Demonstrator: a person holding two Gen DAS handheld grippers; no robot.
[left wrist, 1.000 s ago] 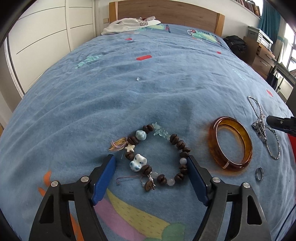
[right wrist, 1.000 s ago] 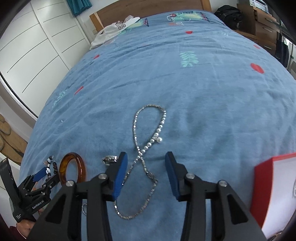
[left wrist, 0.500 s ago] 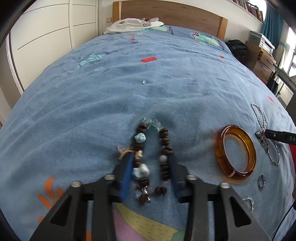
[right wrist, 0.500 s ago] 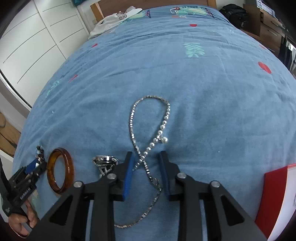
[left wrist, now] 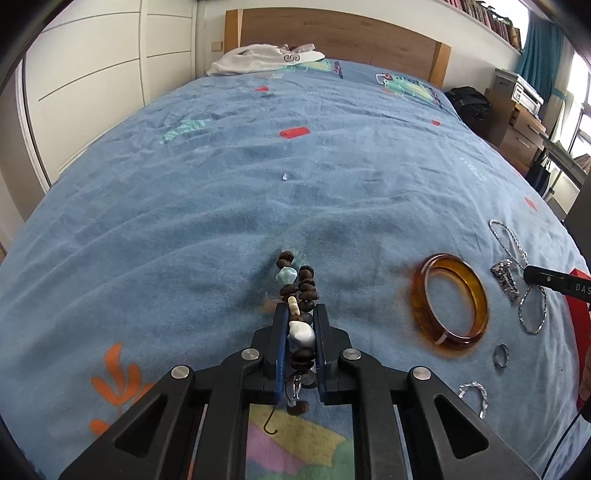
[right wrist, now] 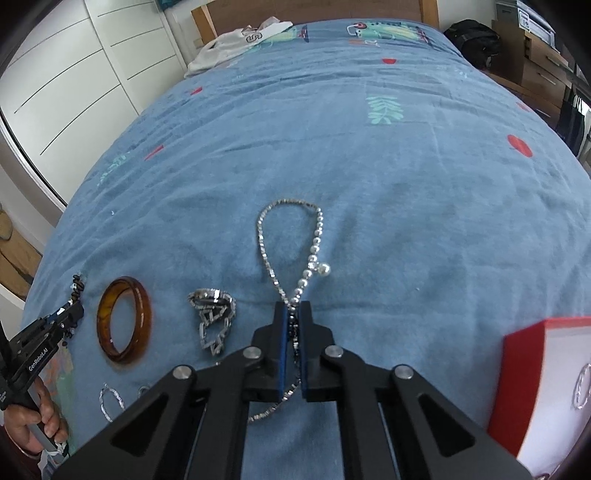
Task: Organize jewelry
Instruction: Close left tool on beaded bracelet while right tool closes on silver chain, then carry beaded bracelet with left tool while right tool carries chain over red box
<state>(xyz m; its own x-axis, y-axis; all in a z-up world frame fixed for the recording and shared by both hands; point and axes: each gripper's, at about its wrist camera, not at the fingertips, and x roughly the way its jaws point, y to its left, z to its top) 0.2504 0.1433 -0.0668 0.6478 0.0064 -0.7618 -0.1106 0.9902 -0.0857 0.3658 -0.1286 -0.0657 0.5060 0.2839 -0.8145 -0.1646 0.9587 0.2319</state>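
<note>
Two bracelets: one beaded (left wrist: pixel 297 291), one amber (left wrist: pixel 451 300); one pearl necklace (right wrist: pixel 295 258); one red box (right wrist: pixel 546 391)

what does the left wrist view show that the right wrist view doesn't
Only the left wrist view shows the left gripper from behind, shut on the bead bracelet, with its white and turquoise beads and the hook hanging below.

Only the right wrist view shows the right gripper from behind, shut on the pearl necklace where its strands cross, the white inside of the red box, and the person's hand.

Both show the amber bangle, the silver chain bracelet, the blue bedspread and the wooden headboard.
</note>
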